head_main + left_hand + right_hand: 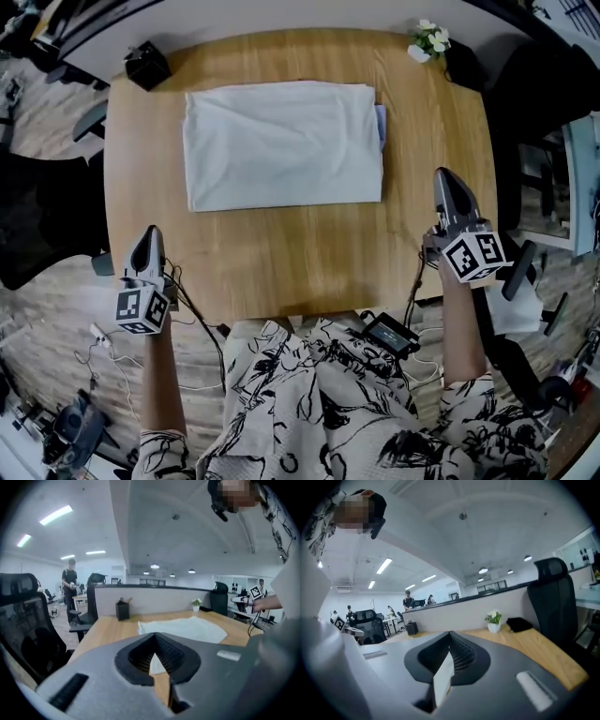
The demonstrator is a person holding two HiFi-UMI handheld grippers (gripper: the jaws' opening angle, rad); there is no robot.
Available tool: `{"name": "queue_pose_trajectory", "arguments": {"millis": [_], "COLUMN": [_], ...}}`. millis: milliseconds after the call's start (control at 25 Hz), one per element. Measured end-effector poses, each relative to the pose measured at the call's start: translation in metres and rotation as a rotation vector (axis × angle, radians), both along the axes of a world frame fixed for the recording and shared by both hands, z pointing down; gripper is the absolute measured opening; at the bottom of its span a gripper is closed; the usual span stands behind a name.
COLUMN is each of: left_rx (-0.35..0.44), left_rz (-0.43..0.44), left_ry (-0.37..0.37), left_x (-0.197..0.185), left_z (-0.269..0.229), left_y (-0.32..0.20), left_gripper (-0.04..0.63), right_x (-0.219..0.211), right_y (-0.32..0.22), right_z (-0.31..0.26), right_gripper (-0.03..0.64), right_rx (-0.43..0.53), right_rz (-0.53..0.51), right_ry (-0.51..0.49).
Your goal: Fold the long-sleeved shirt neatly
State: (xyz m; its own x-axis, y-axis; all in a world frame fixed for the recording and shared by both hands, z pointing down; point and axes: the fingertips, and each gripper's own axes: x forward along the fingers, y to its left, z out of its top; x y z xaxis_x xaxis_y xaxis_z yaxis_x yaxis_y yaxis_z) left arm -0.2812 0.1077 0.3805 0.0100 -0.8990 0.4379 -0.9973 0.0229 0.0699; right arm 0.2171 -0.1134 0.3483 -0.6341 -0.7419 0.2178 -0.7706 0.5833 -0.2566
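1. I've got the long-sleeved shirt (283,145) lying flat as a pale, squared-off rectangle on the far half of the tabletop (300,258). A bluish strip (380,127) peeks out at its right edge.
2. The left tongs (148,234) are at the near left edge of the tabletop, well apart from the shirt. Their jaws are pressed together with nothing between them.
3. The right tongs (446,183) hang over the right side of the tabletop, just off the shirt's near right corner and not touching the cloth. Their jaws are closed too, and empty.
4. So the shirt sits between the two tongs and farther out. Neither pair touches it.
5. In the left gripper view, the shirt spreads out ahead and a little right of the closed tips.
6. The right gripper view looks toward the small flower pot (493,620) at the far right corner.
7. A black box (147,66) stands at the far left corner, apart from the shirt.
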Motion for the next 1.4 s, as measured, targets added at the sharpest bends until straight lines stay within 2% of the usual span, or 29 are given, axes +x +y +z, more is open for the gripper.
{"name": "queue_pose_trajectory", "arguments": {"millis": [80,280,440,600,720,1000,1400], "left_rx": [0.102,0.343,0.565,0.675,0.685,0.605,0.51], "left_rz": [-0.005,-0.016,-0.041,-0.061,-0.066,-0.059,-0.074], "left_ry": [-0.031,-0.104,-0.026,-0.034,-0.059,-0.114,-0.15], "left_x": [0.007,0.014,0.01,-0.003,-0.013,-0.016,0.013], "left_z": [-0.044,-0.154,-0.236,-0.276,-0.283,-0.269,-0.239], "left_y": [0.003,0.023,0.075,0.145,0.187,0.245,0.295], "left_gripper": [0.005,0.005,0.005,0.003,0.002,0.002,0.003], "right_x": [0.007,0.018,0.025,0.022,0.019,0.025,0.067], "right_y": [0.008,0.054,0.115,0.182,0.23,0.314,0.362], "right_z": [-0.036,-0.119,-0.184,-0.22,-0.231,-0.224,-0.209], "right_gripper": [0.006,0.006,0.006,0.006,0.006,0.006,0.006], "right_rx": [0.083,0.268,0.416,0.494,0.508,0.464,0.451], "right_rz": [0.025,0.051,0.074,0.129,0.17,0.201,0.242], "right_ry": [-0.009,0.067,0.055,0.042,0.044,0.113,0.139]}}
